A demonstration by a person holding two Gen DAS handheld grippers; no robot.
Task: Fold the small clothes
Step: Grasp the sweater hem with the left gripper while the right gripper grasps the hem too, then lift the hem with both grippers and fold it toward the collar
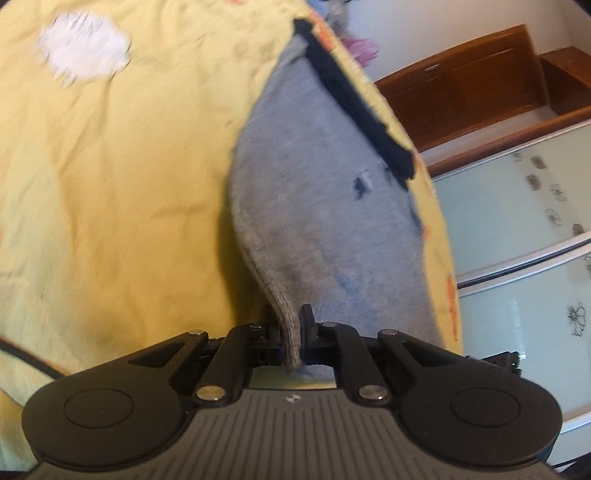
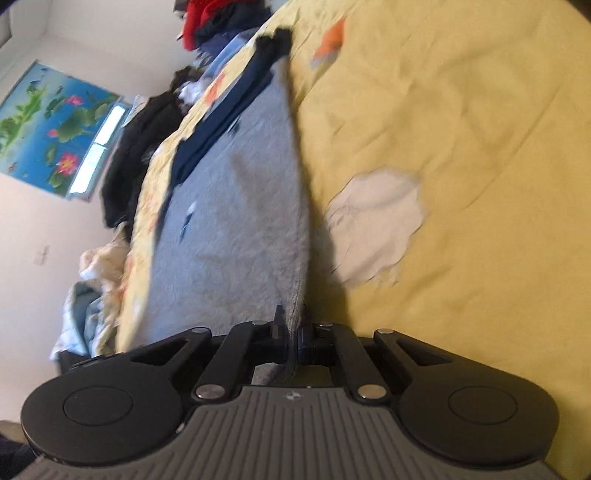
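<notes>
A small grey garment [image 1: 317, 206] with a dark navy band [image 1: 354, 99] along its far edge lies on a yellow bedsheet [image 1: 122, 184]. My left gripper [image 1: 291, 328] is shut on the garment's near edge, which stands up between the jaws. In the right wrist view the same grey garment [image 2: 236, 221] with its navy band [image 2: 221, 110] stretches away from me. My right gripper [image 2: 293, 328] is shut on another part of the garment's near edge. Both views are blurred by motion.
The yellow bedsheet [image 2: 461, 147] has a white patch [image 2: 376, 225] beside the garment, also showing in the left view [image 1: 85, 44]. A pile of dark and red clothes [image 2: 221, 22] lies at the far end. A wooden headboard [image 1: 461, 81] and glass wardrobe doors [image 1: 524, 229] stand beyond the bed edge.
</notes>
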